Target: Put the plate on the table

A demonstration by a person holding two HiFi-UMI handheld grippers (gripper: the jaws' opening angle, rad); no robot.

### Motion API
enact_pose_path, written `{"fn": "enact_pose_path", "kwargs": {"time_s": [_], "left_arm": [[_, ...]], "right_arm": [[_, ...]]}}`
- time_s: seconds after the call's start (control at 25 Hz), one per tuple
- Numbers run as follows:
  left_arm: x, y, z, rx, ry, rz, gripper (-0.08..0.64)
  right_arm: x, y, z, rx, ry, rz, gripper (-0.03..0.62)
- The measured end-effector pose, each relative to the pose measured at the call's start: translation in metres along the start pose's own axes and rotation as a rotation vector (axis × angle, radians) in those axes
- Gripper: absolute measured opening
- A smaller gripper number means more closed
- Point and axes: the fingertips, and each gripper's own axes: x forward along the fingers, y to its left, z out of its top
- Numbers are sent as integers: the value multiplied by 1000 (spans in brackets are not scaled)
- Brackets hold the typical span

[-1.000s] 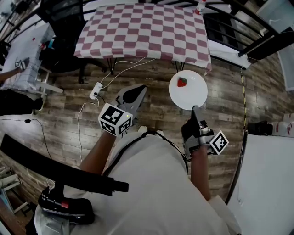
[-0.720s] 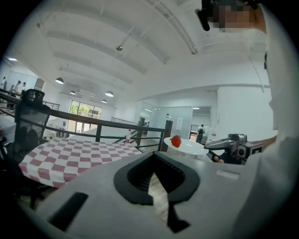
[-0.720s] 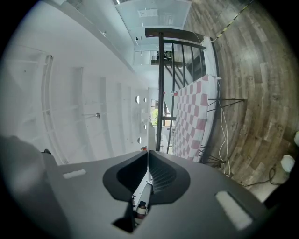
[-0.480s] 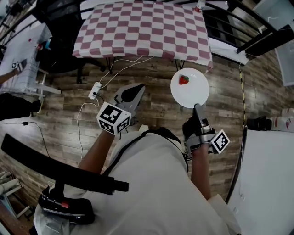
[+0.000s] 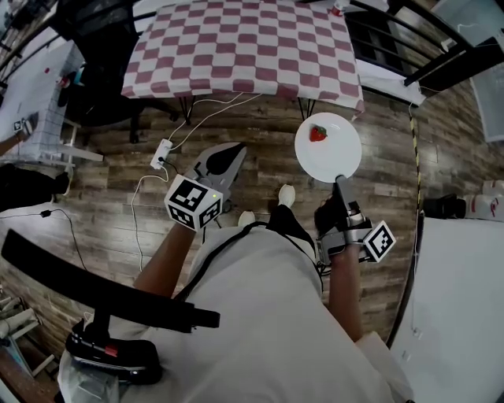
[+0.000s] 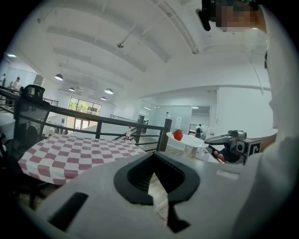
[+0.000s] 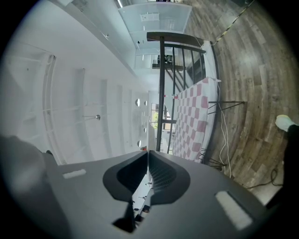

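Note:
A white plate point(image 5: 331, 157) with a red strawberry point(image 5: 317, 134) on it hangs level over the wooden floor, just short of the checkered table point(image 5: 244, 47). My right gripper point(image 5: 339, 181) is shut on the plate's near rim. In the right gripper view the plate point(image 7: 148, 133) shows edge-on as a thin white line pinched between the jaws of that gripper point(image 7: 148, 152). My left gripper point(image 5: 237, 150) is shut and empty, to the left of the plate. The left gripper view looks past its jaws point(image 6: 153, 157) to the plate point(image 6: 189, 140) and strawberry point(image 6: 177, 135).
A black chair point(image 5: 102, 35) stands left of the table. A power strip point(image 5: 164, 153) and white cables lie on the floor in front of it. A bottle point(image 5: 340, 9) stands at the table's far right corner. A black railing point(image 5: 409, 47) runs right of the table.
The plate and my right gripper have moved slightly forward and right, closer to the table. A shoe has come into view below the plate. The left gripper has barely shifted.

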Motion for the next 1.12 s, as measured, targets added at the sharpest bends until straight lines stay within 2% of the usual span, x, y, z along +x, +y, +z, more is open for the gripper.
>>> {"fn": "enact_pose_path", "kwargs": {"time_s": [0.36,0.84,1.12], "left_arm": [[39,1,6,-1,4,10,5],[157,-3,47,31,-16,18,5],[209,-11,54,32,-2,43,5]], "right_arm": [[15,-7,39,8,3,-3,18],[69,-6,140,-4,57,24,18],[86,-14,194,4,90,23,18]]}}
